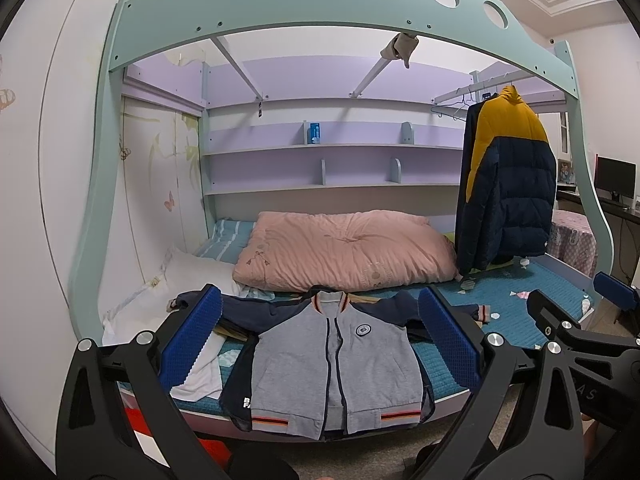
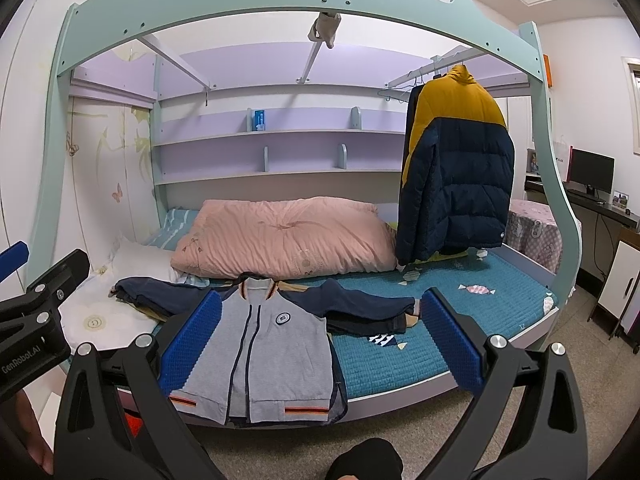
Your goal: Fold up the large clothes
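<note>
Jacket [image 1: 336, 364] lies flat at the bed's [image 1: 520, 312] front edge, sleeves spread, unfolded; left tongs [image 1: 320, 348] and right tongs [image 2: 320, 344] gape wide, empty — folding not begun.

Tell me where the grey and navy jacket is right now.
The grey and navy jacket lies spread flat at the front edge of the bed, sleeves out, just in front of the pink quilt.

Grey jacket [image 1: 336, 364] lying flat on the bed [image 1: 532, 304]

It is lying front-up and zipped, navy sleeves spreading sideways, striped hem hanging over the bed's near edge, collar pointing toward the pink quilt [image 1: 344, 248].
</note>
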A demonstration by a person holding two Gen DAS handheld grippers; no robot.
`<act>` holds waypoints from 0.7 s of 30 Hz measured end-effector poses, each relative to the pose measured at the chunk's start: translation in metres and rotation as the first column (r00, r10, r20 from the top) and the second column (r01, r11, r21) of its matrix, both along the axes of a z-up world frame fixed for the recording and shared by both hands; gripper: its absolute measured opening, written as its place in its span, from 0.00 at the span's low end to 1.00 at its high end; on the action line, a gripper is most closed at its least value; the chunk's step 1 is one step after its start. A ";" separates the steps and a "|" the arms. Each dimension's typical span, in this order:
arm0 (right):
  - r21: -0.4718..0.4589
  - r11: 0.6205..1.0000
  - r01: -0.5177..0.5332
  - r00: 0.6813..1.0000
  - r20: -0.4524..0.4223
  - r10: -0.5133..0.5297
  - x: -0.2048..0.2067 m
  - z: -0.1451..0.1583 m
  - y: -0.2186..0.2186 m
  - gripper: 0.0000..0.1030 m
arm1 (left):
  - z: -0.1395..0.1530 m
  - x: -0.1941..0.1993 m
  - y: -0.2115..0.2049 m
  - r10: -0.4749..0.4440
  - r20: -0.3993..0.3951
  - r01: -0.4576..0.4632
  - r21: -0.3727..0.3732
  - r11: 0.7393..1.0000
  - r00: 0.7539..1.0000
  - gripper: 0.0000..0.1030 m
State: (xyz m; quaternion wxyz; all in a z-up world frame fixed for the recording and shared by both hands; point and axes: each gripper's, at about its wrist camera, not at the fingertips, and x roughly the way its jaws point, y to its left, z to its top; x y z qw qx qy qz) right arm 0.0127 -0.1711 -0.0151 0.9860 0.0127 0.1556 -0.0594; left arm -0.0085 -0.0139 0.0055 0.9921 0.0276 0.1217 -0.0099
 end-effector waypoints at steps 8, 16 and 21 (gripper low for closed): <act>0.001 1.000 0.000 1.000 0.000 0.000 -0.002 -0.001 -0.002 0.93 | 0.000 0.001 0.000 -0.003 -0.004 0.003 0.001 1.000 1.000 0.96; 0.002 1.000 0.000 1.000 -0.001 0.000 -0.002 -0.003 -0.002 0.93 | 0.002 -0.004 -0.005 -0.004 -0.008 0.004 0.004 1.000 1.000 0.96; 0.003 1.000 0.001 1.000 -0.005 -0.001 -0.001 -0.005 -0.002 0.93 | 0.000 -0.002 -0.002 -0.006 -0.010 0.006 0.002 1.000 1.000 0.96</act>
